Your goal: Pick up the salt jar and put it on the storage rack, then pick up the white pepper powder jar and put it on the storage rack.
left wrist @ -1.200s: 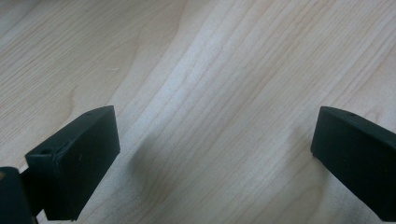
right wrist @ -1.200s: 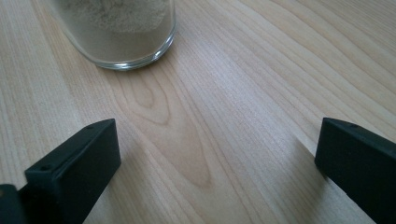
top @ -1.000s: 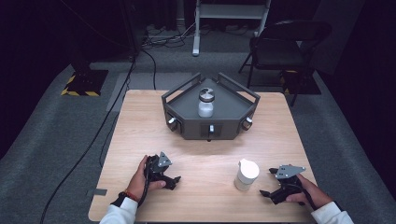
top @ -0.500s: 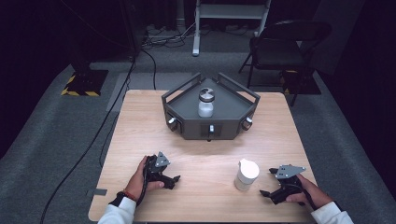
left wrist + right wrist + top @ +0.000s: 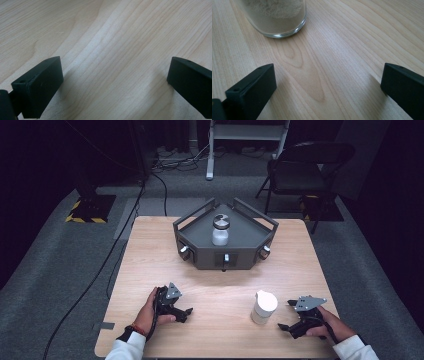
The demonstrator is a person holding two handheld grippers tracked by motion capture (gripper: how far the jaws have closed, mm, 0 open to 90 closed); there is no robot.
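The right claw (image 5: 286, 315) rests low on the wooden bench (image 5: 220, 285), held by the person's right hand (image 5: 327, 325). Its two black jaws stand wide apart, and between them there is only bare wood. Just ahead of this claw, a little to the left of its line of sight, stands a white jar (image 5: 263, 307) with a white lid. In the right gripper view the bottom part of this jar (image 5: 275, 17) is seen as clear glass, filled with a pale powder. The jar is upright and near the jaw tips, but it does not touch them.

The left claw (image 5: 187, 312) also lies low on the bench, in the person's left hand (image 5: 150, 312), and it points toward the right claw. Its jaws are wide open too, and in the left gripper view only the grain of the bench (image 5: 112, 50) lies between them. The white jar is well apart from this claw, on the side where its jaws point.

Far in front of both claws, at the back half of the bench, sits a dark grey tray (image 5: 247, 232) with angled walls and small knobs on its front faces. A second jar (image 5: 220, 230) with a metal lid stands upright in the middle of the tray.
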